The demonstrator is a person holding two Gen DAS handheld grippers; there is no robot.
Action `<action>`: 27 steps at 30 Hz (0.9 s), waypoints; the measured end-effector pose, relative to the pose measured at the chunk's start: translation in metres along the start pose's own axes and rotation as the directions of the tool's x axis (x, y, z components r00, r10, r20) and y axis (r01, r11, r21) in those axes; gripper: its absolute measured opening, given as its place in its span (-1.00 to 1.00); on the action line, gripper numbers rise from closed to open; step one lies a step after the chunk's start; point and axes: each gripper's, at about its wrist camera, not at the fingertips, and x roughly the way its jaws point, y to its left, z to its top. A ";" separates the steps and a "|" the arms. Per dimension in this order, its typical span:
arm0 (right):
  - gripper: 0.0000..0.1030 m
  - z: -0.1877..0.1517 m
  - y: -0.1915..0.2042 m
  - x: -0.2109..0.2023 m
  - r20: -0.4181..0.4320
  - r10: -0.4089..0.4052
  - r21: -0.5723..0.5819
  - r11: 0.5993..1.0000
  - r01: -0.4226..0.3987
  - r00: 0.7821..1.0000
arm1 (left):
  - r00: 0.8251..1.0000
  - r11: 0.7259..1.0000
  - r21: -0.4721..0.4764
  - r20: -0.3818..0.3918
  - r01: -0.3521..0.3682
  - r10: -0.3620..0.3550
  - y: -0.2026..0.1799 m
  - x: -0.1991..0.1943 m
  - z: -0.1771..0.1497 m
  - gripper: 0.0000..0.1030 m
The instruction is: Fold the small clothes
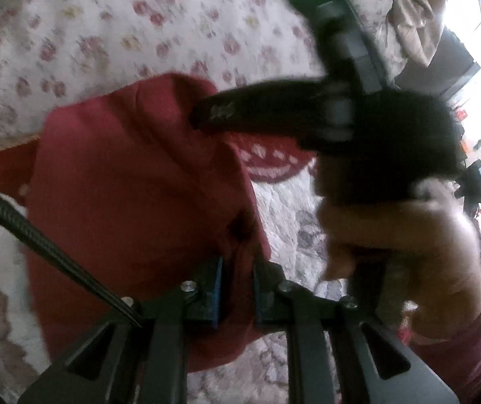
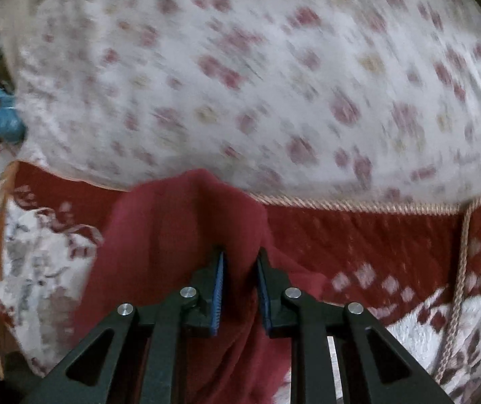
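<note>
Motion blur smears my right gripper (image 1: 203, 114) where it meets the red garment (image 1: 133, 202), so I can't read its tips. Beyond the garment, the floral bedspread (image 2: 274, 67) is streaked.

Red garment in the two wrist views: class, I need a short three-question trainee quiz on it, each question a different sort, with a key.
1. True or false: the left gripper is shut on the red garment.
2. Multiple choice: in the right wrist view, the right gripper has between its fingers: A) a cord, B) red garment cloth, C) nothing.
3. Fill in: the bedspread behind the garment has a ____ print.

Key: 1 true; 2 B; 3 floral.
</note>
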 end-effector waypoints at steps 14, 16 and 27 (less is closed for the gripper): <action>0.34 -0.069 -0.004 -0.084 0.128 0.094 0.081 0.991 -0.105 0.987 | 0.986 0.992 0.027 0.118 -0.125 0.121 0.067 -0.087 -0.045 0.16; 0.38 -0.087 0.007 -0.086 0.106 0.108 0.065 0.991 -0.116 0.988 | 0.979 0.985 0.000 0.109 -0.175 0.174 0.082 -0.083 -0.052 0.16; -0.77 -0.133 0.007 -0.050 0.048 0.035 0.100 0.994 -0.039 0.998 | 0.980 0.981 -0.049 0.058 -0.188 0.191 0.104 -0.053 -0.069 0.25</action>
